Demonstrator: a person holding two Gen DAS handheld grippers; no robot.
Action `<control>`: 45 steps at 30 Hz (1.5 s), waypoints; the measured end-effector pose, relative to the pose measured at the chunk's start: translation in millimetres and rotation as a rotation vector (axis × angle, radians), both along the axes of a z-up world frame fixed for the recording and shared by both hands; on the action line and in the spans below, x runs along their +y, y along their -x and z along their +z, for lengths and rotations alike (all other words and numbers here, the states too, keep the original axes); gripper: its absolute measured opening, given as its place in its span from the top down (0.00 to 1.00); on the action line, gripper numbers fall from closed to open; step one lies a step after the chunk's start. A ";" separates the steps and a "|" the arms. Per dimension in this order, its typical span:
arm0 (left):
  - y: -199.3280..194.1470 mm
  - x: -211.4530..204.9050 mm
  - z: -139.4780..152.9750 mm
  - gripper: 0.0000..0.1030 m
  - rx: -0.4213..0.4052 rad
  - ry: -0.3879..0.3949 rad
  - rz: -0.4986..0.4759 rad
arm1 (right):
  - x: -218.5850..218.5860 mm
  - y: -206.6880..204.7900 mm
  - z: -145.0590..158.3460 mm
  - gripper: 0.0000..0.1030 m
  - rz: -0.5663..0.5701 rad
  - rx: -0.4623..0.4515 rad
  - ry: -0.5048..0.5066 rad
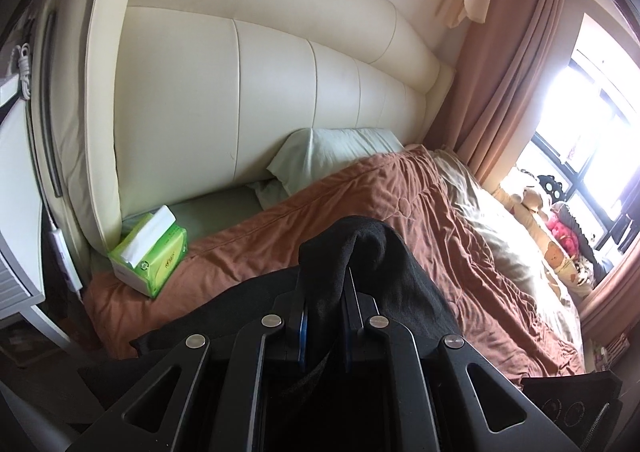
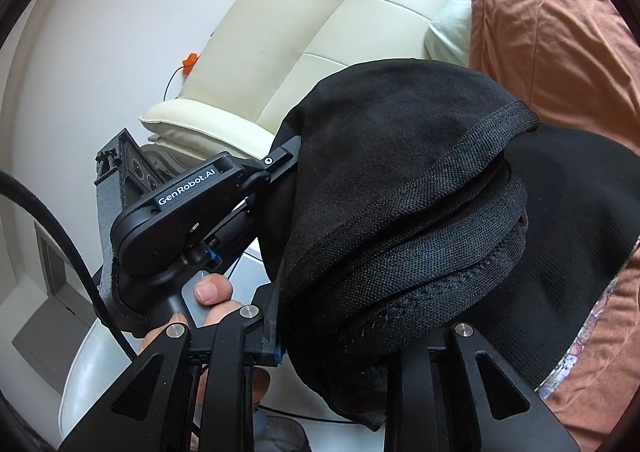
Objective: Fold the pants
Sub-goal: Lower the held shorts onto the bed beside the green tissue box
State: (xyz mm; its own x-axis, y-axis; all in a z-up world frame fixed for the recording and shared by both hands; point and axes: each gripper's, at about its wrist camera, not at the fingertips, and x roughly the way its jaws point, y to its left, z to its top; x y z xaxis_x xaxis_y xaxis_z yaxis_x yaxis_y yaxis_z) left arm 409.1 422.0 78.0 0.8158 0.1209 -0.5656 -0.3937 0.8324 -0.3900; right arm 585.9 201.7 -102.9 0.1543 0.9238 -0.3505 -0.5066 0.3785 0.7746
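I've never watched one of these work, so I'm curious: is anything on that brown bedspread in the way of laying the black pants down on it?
Mostly no. The black pants, clamped in the left gripper and the right gripper, hang over the brown bedspread, which lies bare ahead. Only a green tissue pack sits at its left edge near the headboard.

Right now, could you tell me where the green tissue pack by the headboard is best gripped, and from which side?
Grip the tissue pack across its long green sides, coming from above: it sits tilted on the brown quilt, white tissue uppermost.
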 end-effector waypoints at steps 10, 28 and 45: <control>-49.1 16.0 -54.5 0.69 0.107 0.020 0.046 | 18.4 -49.4 -31.4 0.78 -0.084 -0.068 0.187; 2.7 -10.7 -88.8 0.27 0.150 -0.024 0.124 | -33.9 -118.5 -59.9 0.34 -0.203 0.090 0.282; -1.8 -41.1 -106.7 0.68 0.188 -0.042 0.089 | -27.3 -94.7 0.8 0.65 -0.112 -0.112 0.216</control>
State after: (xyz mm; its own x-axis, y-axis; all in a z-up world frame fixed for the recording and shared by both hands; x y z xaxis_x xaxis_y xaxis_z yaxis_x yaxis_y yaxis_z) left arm 410.9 380.9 -28.7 0.6811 0.2144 -0.7001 -0.5293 0.8048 -0.2685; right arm 680.6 174.4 -102.2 0.2998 0.8046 -0.5126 -0.5302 0.5872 0.6116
